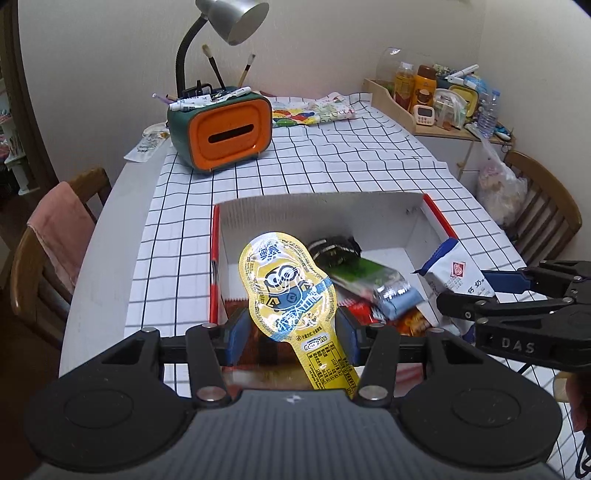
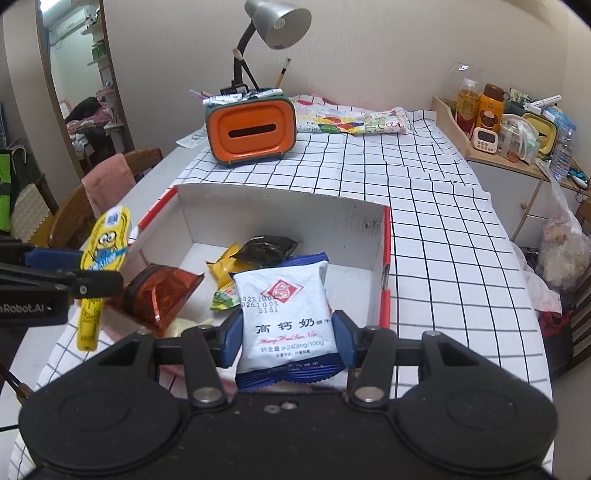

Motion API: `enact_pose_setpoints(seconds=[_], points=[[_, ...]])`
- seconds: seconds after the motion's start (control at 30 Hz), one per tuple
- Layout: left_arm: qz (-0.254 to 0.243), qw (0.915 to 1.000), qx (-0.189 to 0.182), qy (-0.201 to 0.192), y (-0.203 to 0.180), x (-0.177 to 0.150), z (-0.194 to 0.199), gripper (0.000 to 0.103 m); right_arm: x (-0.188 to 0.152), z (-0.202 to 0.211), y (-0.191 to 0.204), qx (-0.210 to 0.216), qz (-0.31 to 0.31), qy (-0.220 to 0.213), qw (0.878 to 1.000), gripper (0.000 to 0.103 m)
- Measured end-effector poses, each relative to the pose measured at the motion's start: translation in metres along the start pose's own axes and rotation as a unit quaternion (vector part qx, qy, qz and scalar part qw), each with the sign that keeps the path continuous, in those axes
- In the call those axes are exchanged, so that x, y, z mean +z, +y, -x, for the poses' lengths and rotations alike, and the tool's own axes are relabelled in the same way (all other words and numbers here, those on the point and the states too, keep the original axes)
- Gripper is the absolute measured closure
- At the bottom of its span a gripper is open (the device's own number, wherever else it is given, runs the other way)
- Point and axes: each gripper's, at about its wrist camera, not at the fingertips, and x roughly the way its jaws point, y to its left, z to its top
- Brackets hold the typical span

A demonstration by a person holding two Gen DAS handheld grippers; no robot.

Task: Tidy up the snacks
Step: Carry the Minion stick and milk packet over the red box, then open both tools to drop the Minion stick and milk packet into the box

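My left gripper [image 1: 291, 334] is shut on a yellow Minion snack pouch [image 1: 290, 291] and holds it upright over the near left corner of a white cardboard box with red edges [image 1: 436, 216]. My right gripper [image 2: 288, 334] is shut on a white and blue biscuit packet [image 2: 286, 317] over the box's near edge [image 2: 384, 236]. Each gripper shows in the other's view: the right one with the biscuit packet [image 1: 458, 275], the left one with the pouch [image 2: 105, 254]. Inside the box lie a black packet [image 2: 267, 249], a yellow packet [image 2: 223, 271], a green packet [image 1: 364, 271] and an amber-red packet [image 2: 159, 291].
The box stands on a table with a black-grid white cloth [image 1: 332, 158]. An orange and green pen holder [image 1: 225, 129] with a grey lamp [image 1: 236, 18] stands at the back. A folded printed cloth [image 2: 351, 120] lies behind. Wooden chairs stand left [image 1: 48, 258] and right [image 1: 543, 206]. A cluttered shelf [image 2: 509, 125] is at right.
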Motion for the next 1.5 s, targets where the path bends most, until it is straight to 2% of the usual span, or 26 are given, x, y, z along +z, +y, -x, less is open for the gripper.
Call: enact_pose_setpoints(seconds=[0.37, 0.5, 0.67, 0.83, 1.2, 1.5], points=[[0.005, 0.9992, 0.012, 0.038, 0.005, 0.018, -0.044, 0.053, 0.027, -0.044, -0.007, -0.007, 0.0, 0.028, 1.0, 0.053], [0.004, 0.9982, 0.014, 0.059, 0.007, 0.02, -0.058, 0.053, 0.032, -0.058, -0.004, 0.003, 0.006, 0.037, 0.999, 0.054], [-0.005, 0.9966, 0.014, 0.081, 0.006, 0.015, -0.071, 0.053, 0.03, -0.066, 0.002, 0.009, 0.013, 0.047, 0.999, 0.054], [-0.02, 0.9959, 0.016, 0.087, 0.004, 0.014, -0.076, 0.053, 0.024, -0.07, 0.0, 0.018, 0.008, 0.058, 0.998, 0.054], [-0.025, 0.9969, 0.021, 0.071, 0.007, 0.012, -0.068, 0.052, 0.012, -0.058, -0.003, 0.034, 0.0, 0.065, 0.997, 0.052], [-0.016, 0.999, 0.006, 0.042, 0.005, 0.01, -0.045, 0.04, 0.009, -0.034, -0.003, 0.043, -0.011, 0.043, 0.998, 0.042]])
